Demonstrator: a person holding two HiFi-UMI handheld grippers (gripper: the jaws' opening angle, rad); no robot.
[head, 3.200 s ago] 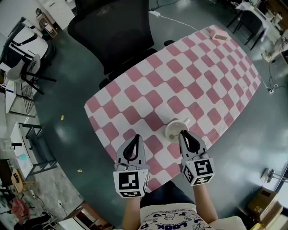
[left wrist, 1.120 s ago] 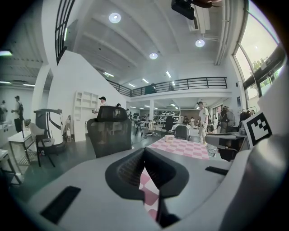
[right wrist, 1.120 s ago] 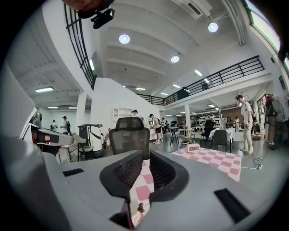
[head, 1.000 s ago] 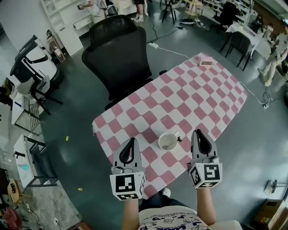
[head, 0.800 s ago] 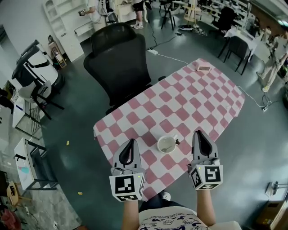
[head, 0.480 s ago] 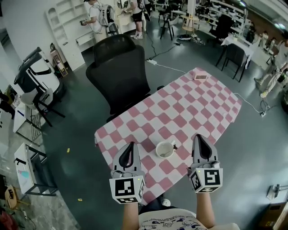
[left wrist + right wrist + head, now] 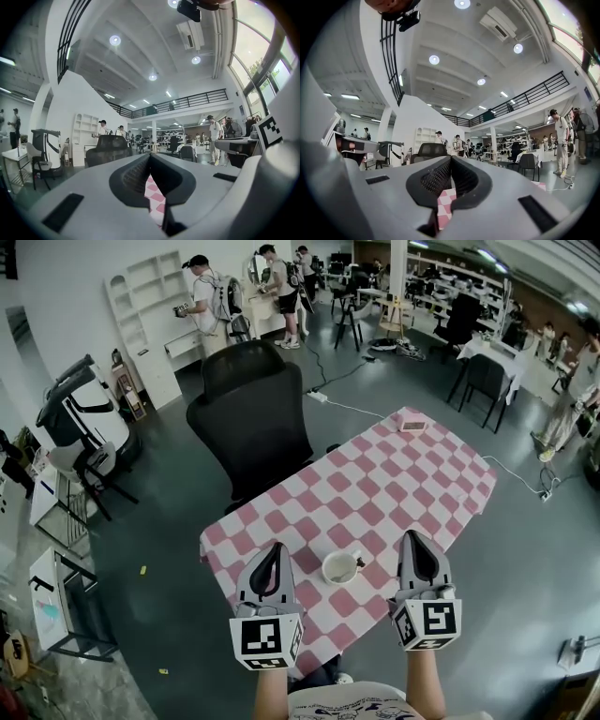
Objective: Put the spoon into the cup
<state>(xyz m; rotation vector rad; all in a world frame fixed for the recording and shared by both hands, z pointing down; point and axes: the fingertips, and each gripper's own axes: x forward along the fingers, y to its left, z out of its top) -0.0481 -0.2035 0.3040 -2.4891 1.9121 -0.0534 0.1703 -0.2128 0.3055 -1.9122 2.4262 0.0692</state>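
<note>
Fingers (image 7: 270,570) shut, empty, on left gripper (image 7: 277,547) and right gripper (image 7: 412,537), both flanking cup (image 7: 338,567) on checked surface (image 7: 375,484), clear of it. Guessing spoon already inside, too small to confirm.

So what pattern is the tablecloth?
Pink and white checks; the tablecloth shows best in the head view.

The small white round cup (image 7: 337,567) is standing upright on the pink-and-white checked worktop (image 7: 375,484), with its open mouth facing up. It is sitting close to the worktop's near edge, toward the near left corner and well apart from the far end. Its short handle is pointing right in the head view. The pale interior is showing too small to tell whether the spoon is lying inside.
</note>
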